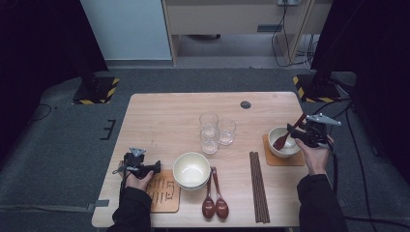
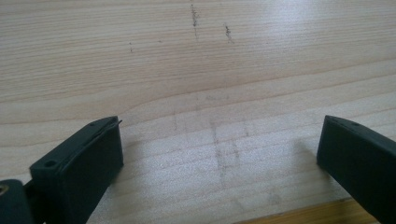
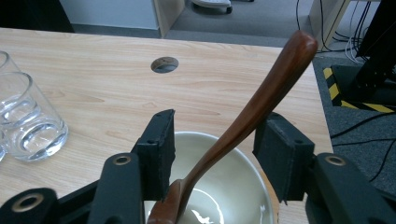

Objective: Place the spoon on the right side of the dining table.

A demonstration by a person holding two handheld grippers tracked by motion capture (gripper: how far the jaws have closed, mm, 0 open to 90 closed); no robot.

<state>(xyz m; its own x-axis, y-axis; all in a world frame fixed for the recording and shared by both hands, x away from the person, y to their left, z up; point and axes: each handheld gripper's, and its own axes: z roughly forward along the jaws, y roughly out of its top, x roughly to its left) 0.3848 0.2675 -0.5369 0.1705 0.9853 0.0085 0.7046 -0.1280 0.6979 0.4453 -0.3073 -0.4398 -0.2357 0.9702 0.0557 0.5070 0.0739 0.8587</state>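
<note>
A dark red wooden spoon [image 3: 271, 84] leans in a cream bowl [image 3: 233, 196], its handle pointing up and away. My right gripper [image 3: 217, 127] stands open with the handle between its jaws, close to the right-hand jaw and with a gap on the left. In the high view this bowl [image 1: 276, 146] sits on a wooden coaster [image 1: 270, 158] at the table's right edge, with the right gripper [image 1: 293, 131] just above it. My left gripper [image 1: 157, 167] rests low at the front left. Its jaws [image 2: 219, 135] are wide open over bare wood with nothing between them.
Two stacked cream bowls [image 1: 191, 170] sit front centre beside a patterned wooden coaster [image 1: 164, 193]. Two dark spoons [image 1: 215, 203] and a bundle of chopsticks [image 1: 258, 186] lie near the front edge. Three clear glasses [image 1: 210, 133] stand mid-table, one of them, a glass [image 3: 28, 121], left of the right gripper.
</note>
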